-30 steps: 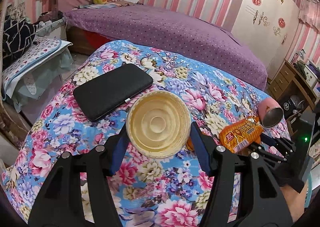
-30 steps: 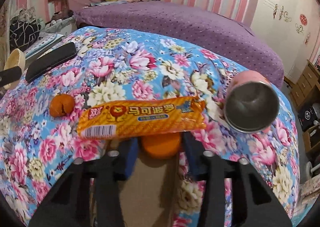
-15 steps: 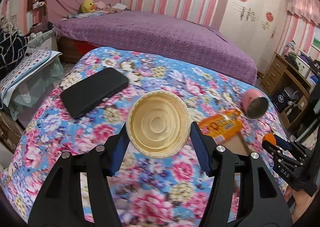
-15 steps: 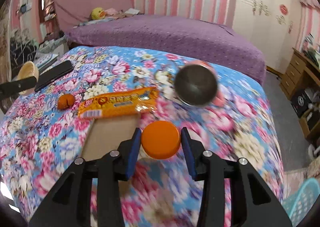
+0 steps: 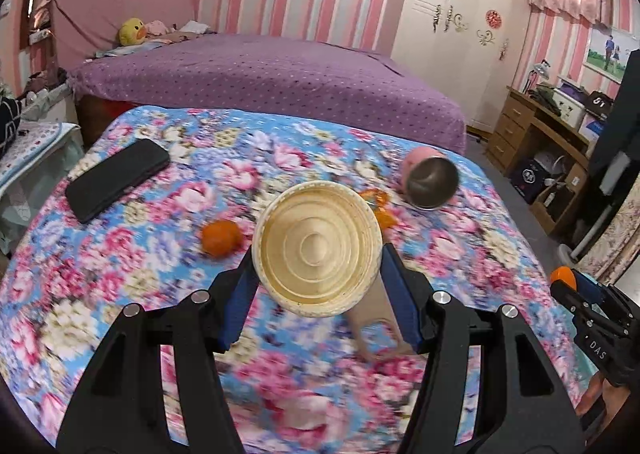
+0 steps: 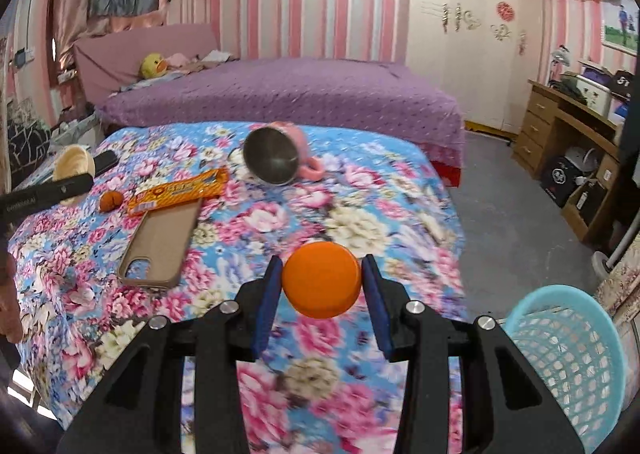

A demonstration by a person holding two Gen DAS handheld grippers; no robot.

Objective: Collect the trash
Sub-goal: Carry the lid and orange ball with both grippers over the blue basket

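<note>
My left gripper [image 5: 318, 282] is shut on a beige ridged paper bowl [image 5: 318, 248], held above the floral table [image 5: 120, 294]. My right gripper [image 6: 322, 290] is shut on an orange bottle cap [image 6: 321, 280], raised over the table's right part. On the table lie an orange snack wrapper [image 6: 178, 189] and a small orange peel [image 6: 111, 201], also in the left wrist view [image 5: 221, 236]. A light blue mesh basket [image 6: 568, 354] stands on the floor at the lower right of the right wrist view.
A pink mug [image 6: 278, 157] lies on its side on the table. A brown phone case [image 6: 160, 246] and a black phone [image 5: 116, 177] lie there too. A purple bed [image 5: 260, 73] is behind, a wooden desk [image 6: 572, 133] at right.
Both grippers have lifted and pulled back from the table with their loads. The right gripper swung right, bringing the blue basket into view.
</note>
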